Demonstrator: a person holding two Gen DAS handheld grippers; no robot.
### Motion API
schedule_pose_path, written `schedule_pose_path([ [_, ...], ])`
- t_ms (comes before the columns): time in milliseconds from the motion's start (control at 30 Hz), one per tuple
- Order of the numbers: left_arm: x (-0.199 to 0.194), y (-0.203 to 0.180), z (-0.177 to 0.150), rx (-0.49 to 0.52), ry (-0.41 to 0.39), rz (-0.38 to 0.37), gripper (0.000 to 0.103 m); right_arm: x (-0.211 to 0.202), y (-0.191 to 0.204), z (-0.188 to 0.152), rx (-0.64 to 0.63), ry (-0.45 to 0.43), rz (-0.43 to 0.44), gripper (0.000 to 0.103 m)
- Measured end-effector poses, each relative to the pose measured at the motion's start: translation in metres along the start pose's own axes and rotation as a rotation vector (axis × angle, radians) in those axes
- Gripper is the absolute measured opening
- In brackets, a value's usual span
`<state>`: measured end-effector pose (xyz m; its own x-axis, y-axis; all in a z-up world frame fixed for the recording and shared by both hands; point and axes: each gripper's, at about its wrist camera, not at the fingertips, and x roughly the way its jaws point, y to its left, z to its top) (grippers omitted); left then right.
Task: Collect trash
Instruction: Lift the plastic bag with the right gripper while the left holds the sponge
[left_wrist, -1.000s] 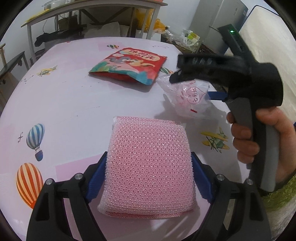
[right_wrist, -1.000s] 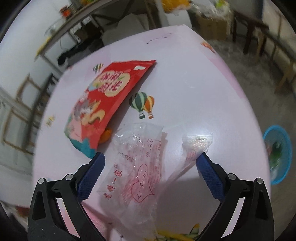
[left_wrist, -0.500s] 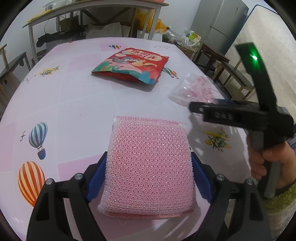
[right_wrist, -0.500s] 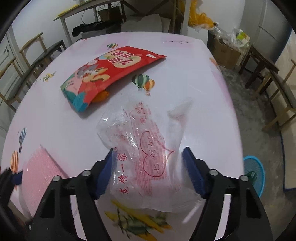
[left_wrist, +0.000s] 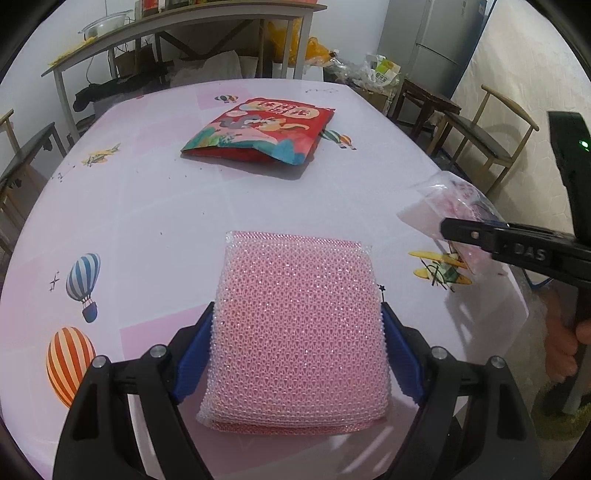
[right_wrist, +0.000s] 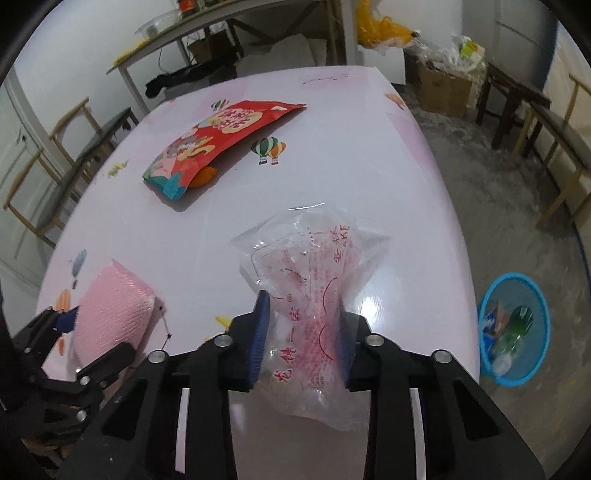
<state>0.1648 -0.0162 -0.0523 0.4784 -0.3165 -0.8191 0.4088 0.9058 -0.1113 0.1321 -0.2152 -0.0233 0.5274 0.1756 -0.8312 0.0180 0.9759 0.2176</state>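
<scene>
In the right wrist view, the left gripper (right_wrist: 74, 332) sits at the lower left of the frame, its jaws set wide with both blue pads against the sides of a pink mesh scouring pad (right_wrist: 110, 310) that rests on the pink table (right_wrist: 332, 147). Higher up, left of centre, a red snack bag (right_wrist: 218, 140) lies flat on the tabletop, well apart from the pad. At lower centre the right gripper (right_wrist: 303, 339) has just been closing its jaws, and its blue fingers (right_wrist: 258, 339) now pinch a crumpled clear plastic wrapper (right_wrist: 314, 280) with red print, bunched narrow between them and fanning out above. At the lower right of the frame, on the floor beside the table, stands a blue wastebasket (right_wrist: 517, 376) with a few pieces of rubbish inside.
</scene>
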Motion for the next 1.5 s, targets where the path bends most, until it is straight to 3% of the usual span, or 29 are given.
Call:
schedule_pose_path([
  [433, -0.005, -0.004, 0.002, 0.002, -0.014, 0.008, 0.079, -0.01, -0.005, -0.012, 0.067, -0.01, 0.111, 0.025],
  [900, -0.019, -0.014, 0.003, 0.018, -0.062, 0.029, 0.079, -0.024, -0.004, -0.014, 0.069, -0.035, 0.137, 0.025],
  [1500, -0.02, -0.011, 0.003, 0.013, -0.068, 0.031, 0.079, -0.024, -0.002, -0.014, 0.071, -0.035, 0.137, 0.025],
])
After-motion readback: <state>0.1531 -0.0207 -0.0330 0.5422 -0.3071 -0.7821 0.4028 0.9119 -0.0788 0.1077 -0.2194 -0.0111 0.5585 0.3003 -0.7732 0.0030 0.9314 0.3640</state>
